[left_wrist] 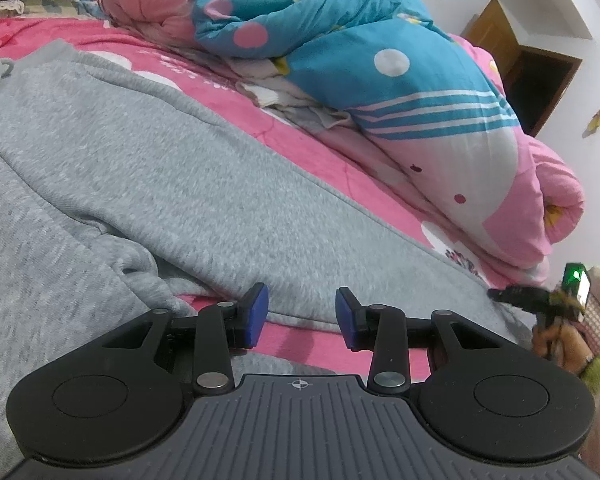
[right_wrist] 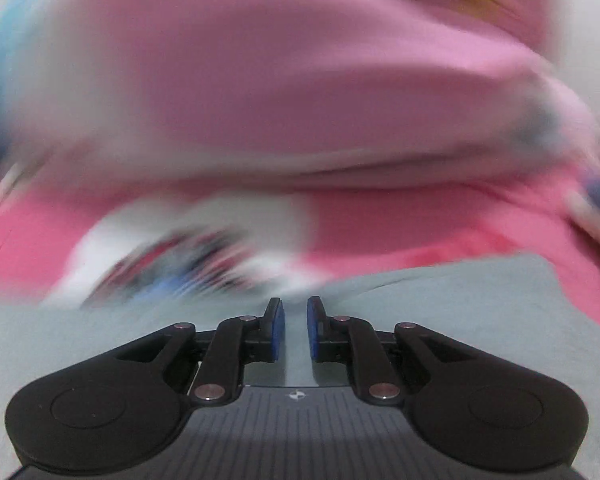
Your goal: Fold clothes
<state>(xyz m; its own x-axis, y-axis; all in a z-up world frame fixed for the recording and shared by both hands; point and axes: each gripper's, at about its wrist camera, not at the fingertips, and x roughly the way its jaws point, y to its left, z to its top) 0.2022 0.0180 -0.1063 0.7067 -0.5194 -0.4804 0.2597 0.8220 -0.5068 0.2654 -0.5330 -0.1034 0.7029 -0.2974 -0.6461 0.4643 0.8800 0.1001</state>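
The left gripper (left_wrist: pixel 302 314) hangs part-spread and empty over grey trousers (left_wrist: pixel 148 168) spread on the bed (left_wrist: pixel 332 160), the right gripper (right_wrist: pixel 295 330) nearly closed, gripping nothing; soft, limp fleece is best pinched at hem or waistband.

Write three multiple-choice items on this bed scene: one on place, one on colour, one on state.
1. The grey fleece garment lies on:
A. pink bedspread
B. wooden floor
C. chair

2. The rolled quilt behind it is mainly:
A. green
B. blue and pink
C. black

3. The left gripper has its jaws:
A. clamped on a sock
B. apart, pinching nothing
C. out of view

Key: 1 A, pink shows around the garment; 2 B, blue with pink dots; 3 B, a gap shows between the blue pads.
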